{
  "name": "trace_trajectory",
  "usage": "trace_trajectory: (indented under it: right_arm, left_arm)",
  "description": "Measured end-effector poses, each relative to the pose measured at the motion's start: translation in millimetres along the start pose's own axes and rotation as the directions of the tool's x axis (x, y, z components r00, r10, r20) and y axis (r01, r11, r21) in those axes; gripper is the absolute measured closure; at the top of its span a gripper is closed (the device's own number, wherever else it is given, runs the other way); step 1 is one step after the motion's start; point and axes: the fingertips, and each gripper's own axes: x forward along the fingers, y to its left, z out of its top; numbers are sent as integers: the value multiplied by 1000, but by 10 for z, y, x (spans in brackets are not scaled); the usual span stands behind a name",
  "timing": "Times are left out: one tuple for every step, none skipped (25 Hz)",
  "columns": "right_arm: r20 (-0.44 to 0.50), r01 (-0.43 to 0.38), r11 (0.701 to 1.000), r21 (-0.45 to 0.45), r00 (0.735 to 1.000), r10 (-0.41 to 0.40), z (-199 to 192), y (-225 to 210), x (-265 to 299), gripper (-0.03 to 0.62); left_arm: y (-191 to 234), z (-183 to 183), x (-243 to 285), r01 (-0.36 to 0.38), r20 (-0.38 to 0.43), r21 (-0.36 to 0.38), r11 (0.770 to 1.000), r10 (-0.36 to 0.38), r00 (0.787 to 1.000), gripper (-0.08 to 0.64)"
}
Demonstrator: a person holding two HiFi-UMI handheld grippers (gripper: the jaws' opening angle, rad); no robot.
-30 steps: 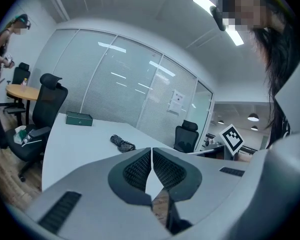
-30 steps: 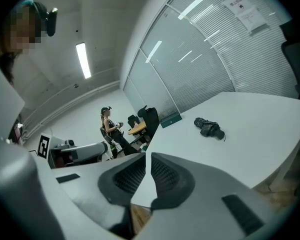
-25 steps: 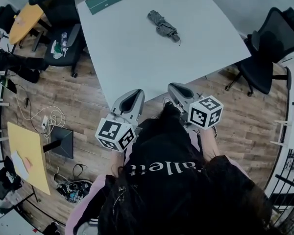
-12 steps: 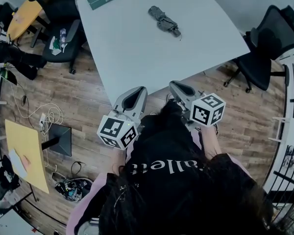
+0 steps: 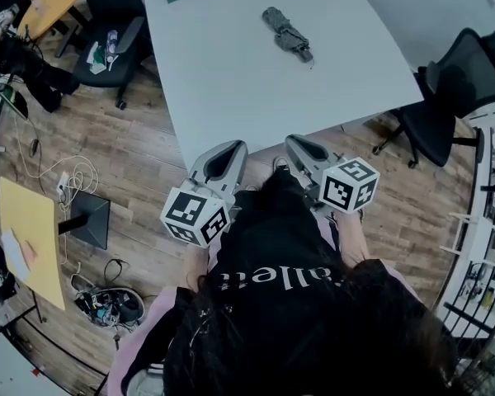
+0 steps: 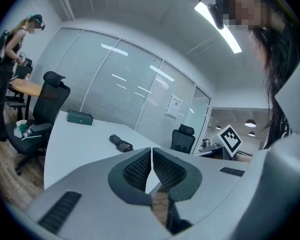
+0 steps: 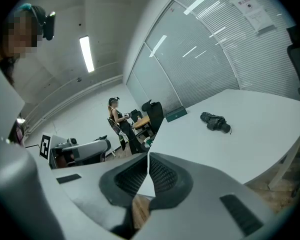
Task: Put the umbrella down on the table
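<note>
Umbrella, a dark grey folded fabric bundle, is the farthest item. Nearest, at lower centre of the head view, the grey left gripper and grey right gripper each have their jaws pressed together on nothing, just short of the white table. Beyond them, at upper centre, the umbrella lies flat on the tabletop, well apart from both. It probably handles light, soft outside and stiff along the shaft. Pinching across the middle or at the handle end looks surest.
</note>
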Motion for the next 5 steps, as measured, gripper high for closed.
trace_trajectory:
  right_arm:
    - [-2,-2,1000,-1,1000,2,1,-3,7,565]
    - [-3,-4,1000,-2,1000,4,4,-3,13,565]
    - [-5,-6,1000,-3,1000,6,6,0,17,565]
    - [-6,-9,1000,-4,1000,9,8,5,21,565]
    - [-8,-11,1000,-4,1000,11,10,10,24,565]
  left_arm:
    - [6,2,-5,-4,3,-1,1000,4,1000,532]
    - [11,4,-13,-8,5,-2,1000,8,1000,532]
    - [15,5,-21,-12,6,-3,1000,12,1000,532]
    - [18,7,-30,-15,7,-4,1000,15,1000,532]
    - [21,8,-40,-19,8,-5,1000,19,1000,532]
